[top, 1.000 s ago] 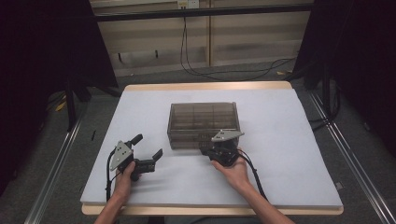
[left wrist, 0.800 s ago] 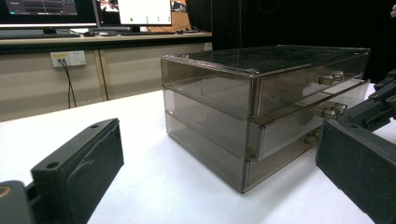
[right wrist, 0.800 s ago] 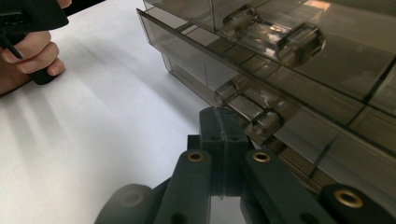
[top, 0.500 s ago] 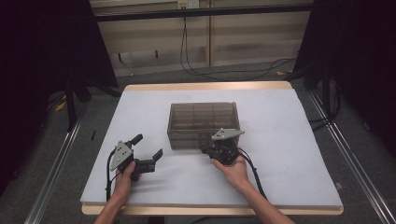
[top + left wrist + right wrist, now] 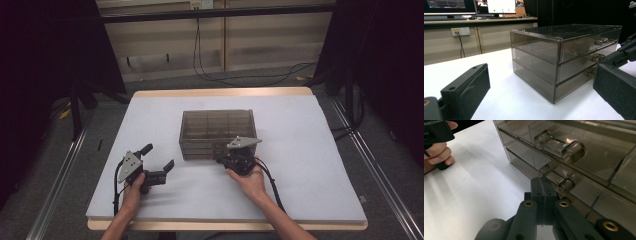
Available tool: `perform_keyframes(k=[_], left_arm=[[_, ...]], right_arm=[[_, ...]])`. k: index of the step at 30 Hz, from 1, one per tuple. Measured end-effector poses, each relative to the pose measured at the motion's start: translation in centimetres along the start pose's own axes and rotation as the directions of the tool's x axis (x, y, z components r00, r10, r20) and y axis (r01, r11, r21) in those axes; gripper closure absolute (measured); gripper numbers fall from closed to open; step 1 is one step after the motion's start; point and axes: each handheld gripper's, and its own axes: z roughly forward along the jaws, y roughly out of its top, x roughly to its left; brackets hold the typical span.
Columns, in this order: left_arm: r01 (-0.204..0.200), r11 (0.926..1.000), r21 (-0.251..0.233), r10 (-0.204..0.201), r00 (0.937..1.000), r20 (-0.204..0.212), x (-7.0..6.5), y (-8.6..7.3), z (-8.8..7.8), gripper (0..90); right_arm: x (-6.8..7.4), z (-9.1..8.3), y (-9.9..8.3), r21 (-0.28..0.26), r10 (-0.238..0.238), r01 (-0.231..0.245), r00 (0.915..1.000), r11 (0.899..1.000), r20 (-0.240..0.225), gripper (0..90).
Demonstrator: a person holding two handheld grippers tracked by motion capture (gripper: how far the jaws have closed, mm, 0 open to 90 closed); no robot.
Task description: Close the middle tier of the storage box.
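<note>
Drawers (image 5: 218, 133) look shut and empty, no labels; right gripper (image 5: 543, 185) jaws pressed together at a handle (image 5: 556, 179), left gripper (image 5: 156, 162) spread wide

A drawer box (image 5: 217, 133) of glossy, smoke-tinted clear plastic is seen, with clear glossy handles (image 5: 560, 143). The table (image 5: 310, 150) is covered in matt white; matt black fingers (image 5: 467, 87) look rough-padded.
</note>
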Motion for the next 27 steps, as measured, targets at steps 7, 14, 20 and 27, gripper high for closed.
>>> perform_keyframes(k=[7,14,20,27], left_arm=[[-0.004,1.0,0.003,0.004,1.0,-0.001,0.1,0.0,0.0,0.9],[0.0,1.0,0.0,0.0,1.0,0.0,0.0,0.0,0.0,0.9],[0.001,1.0,-0.001,-0.001,1.0,0.0,0.0,0.0,0.0,0.9],[0.003,1.0,-0.001,-0.003,1.0,0.0,0.0,0.0,0.0,0.9]], right_arm=[[-0.1,0.1,0.0,-0.007,0.012,-0.012,0.9999,1.0,0.004,90.0],[-0.1,0.1,0.0,-0.007,0.007,-0.007,0.9999,1.0,0.01,90.0],[0.0,-0.4,0.2,-0.015,0.018,-0.018,0.9995,1.0,-0.025,81.6],[0.7,-1.5,0.3,-0.029,-0.018,0.016,0.9978,0.999,-0.063,61.0]])
